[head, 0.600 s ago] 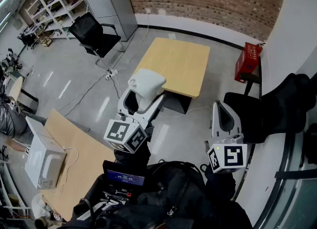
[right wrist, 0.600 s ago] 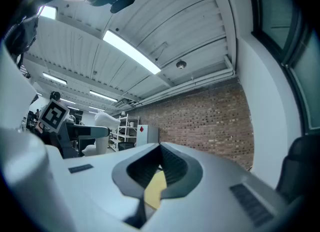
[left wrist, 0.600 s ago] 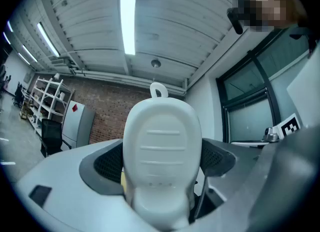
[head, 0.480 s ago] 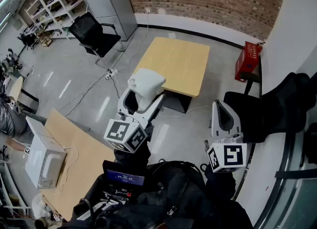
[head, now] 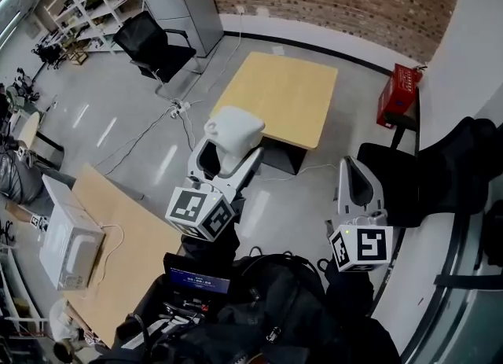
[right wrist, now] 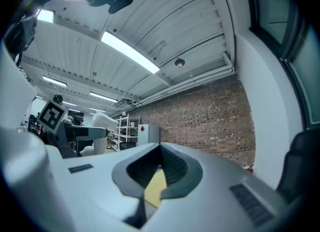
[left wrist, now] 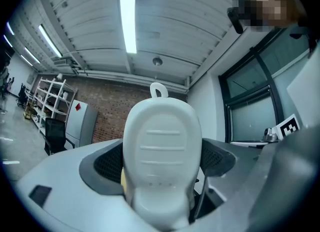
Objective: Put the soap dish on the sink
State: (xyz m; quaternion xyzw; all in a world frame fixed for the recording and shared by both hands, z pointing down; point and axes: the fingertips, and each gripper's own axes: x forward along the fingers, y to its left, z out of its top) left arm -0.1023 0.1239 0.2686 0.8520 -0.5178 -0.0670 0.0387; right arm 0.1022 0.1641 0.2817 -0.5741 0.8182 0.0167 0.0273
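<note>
**Dish held in the left gripper, no sink in sight**

Head view: the left gripper (head: 227, 152) has its jaws wide apart and clamped on a white soap dish (head: 233, 130). The dish juts out ahead of the jaw tips, its long axis in line with the jaws. The right gripper (head: 351, 172) sits well apart on the other side, jaws drawn together with nothing in them. Ahead of both grippers, and lower, there is only a wooden table (head: 279, 99) and bare floor. I cannot find a sink here.

Left gripper view: the soap dish (left wrist: 161, 151) fills the gap between the two dark pads (left wrist: 107, 163), with its ribbed face towards the camera and a small loop at its far end. It runs straight forward from the grip. Beyond it are a brick wall and shelving, but no sink.

Right gripper view: the jaws meet at their tips, empty. The dish (right wrist: 102, 121) shows off to this gripper's left, in the other gripper.

Since the left hand carries the dish, the placing is likely its job, but which way the sink lies from it cannot be told.
</note>
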